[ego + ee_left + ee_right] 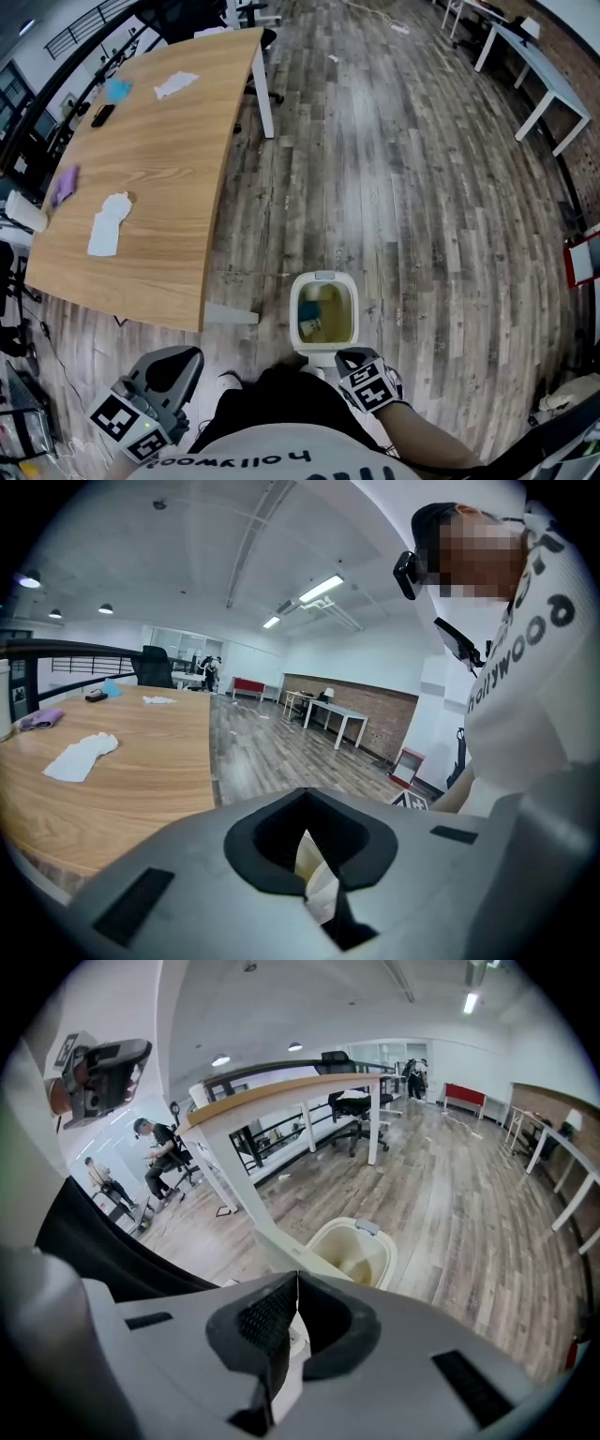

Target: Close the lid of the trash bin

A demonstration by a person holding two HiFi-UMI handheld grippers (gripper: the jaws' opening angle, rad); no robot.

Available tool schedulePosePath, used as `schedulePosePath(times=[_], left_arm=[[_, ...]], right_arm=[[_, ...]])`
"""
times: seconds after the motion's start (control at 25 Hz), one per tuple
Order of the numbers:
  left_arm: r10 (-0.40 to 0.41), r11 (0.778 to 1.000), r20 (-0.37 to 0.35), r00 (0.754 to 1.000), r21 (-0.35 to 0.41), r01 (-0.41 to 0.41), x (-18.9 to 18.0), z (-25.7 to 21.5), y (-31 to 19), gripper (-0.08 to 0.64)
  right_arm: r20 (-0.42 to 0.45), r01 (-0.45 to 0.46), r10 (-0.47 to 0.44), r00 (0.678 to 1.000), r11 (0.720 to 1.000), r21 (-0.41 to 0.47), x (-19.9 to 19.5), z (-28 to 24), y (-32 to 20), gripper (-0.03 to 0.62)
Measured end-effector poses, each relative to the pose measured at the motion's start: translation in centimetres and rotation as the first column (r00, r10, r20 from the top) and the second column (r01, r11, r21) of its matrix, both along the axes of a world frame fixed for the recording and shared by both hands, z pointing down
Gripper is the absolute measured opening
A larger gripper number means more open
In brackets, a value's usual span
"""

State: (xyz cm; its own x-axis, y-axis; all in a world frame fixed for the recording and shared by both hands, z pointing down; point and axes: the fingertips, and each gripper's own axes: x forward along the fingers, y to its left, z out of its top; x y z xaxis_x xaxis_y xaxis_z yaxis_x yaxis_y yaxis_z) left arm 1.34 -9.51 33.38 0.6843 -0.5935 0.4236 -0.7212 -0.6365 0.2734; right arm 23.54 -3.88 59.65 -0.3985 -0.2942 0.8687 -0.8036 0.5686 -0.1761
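Observation:
The white trash bin [323, 281] stands open on the wood floor just in front of me, with yellowish rubbish inside. In the right gripper view the trash bin [371, 1241] shows right beyond the jaws. A white part [317, 360] at its near edge looks like the folded-back lid, mostly hidden. My right gripper [349, 358] hovers over that near edge, jaws shut with nothing between them [298, 1283]. The left gripper [176, 364] hangs low at my left, away from the bin. Its jaws [305, 841] are shut, with a pale sliver where they meet.
A long wooden table [159, 178] with crumpled tissues [108, 223] and small items fills the left. Its white leg [230, 316] stands close to the bin's left. White desks [539, 70] line the far right wall. People sit far off in the right gripper view [164, 1152].

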Motion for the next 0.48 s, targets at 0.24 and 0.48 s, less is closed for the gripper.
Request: schedulePosePath(times=[0.24,0.48], left_arm=[[-0.009,1.0,-0.004,1.0,-0.027,0.009,0.5,0.9,-1.4,0.005],[0.002,0.999,-0.004,1.0,-0.048,-0.003,1.4,2.3,-3.1,0.005]], right_arm=[[0.004,-0.064,0.064,0.998,0.998,0.017,1.2,0.5,-3.7,0.011],[0.029,-0.109,0.109,0.994,0.994,0.022,1.5,1.9,-6.7,0.011]])
